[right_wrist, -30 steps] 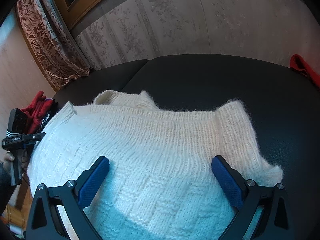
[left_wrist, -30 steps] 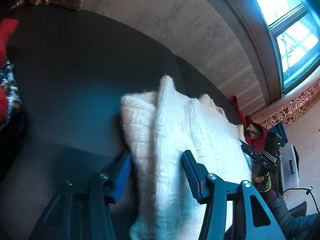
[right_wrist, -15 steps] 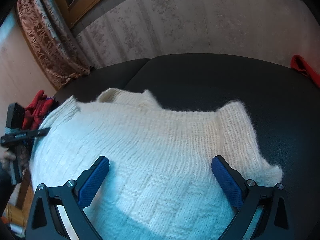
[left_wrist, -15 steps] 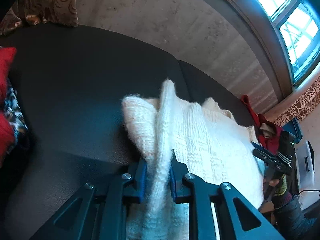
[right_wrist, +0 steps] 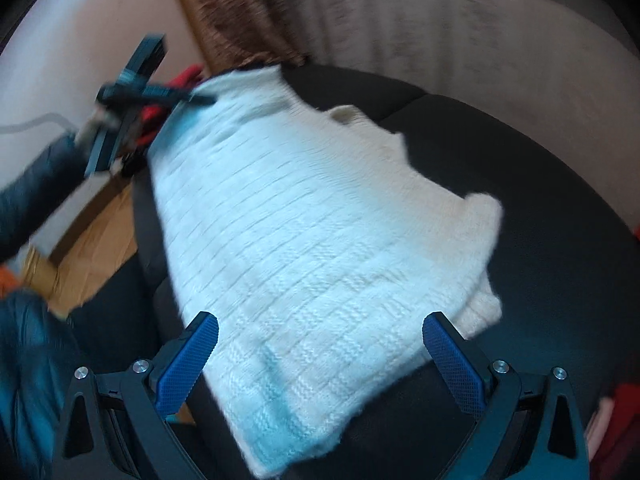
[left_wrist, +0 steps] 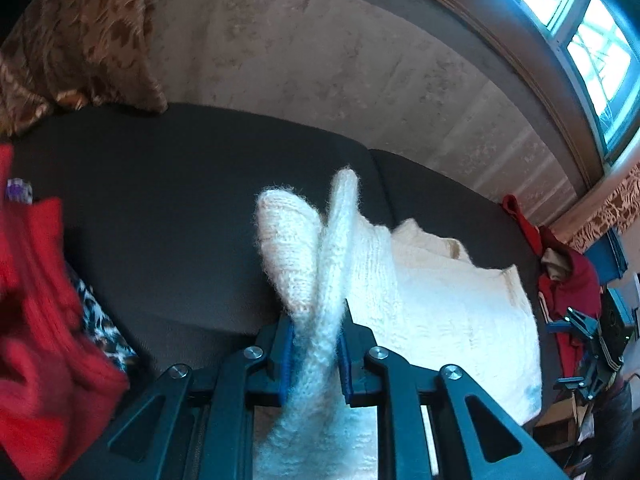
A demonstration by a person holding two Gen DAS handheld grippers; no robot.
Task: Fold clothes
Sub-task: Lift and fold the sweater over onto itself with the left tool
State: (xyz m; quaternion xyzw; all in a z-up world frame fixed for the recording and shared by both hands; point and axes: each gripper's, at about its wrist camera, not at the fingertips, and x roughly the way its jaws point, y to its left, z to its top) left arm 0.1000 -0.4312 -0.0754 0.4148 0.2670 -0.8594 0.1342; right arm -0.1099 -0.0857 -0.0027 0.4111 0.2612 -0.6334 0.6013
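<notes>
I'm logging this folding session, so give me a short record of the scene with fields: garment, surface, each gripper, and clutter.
garment: white knit sweater, partly lifted
surface: dark sofa
left gripper: jaws shut on a bunched sweater edge
right gripper: jaws open above the sweater, not gripping
clutter: red clothing at the sofa's end

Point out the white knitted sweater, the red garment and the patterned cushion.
white knitted sweater (right_wrist: 320, 240), right wrist view, middle of the knit.
red garment (left_wrist: 36, 320), left wrist view, its folds.
patterned cushion (left_wrist: 80, 40), left wrist view, its face.
</notes>
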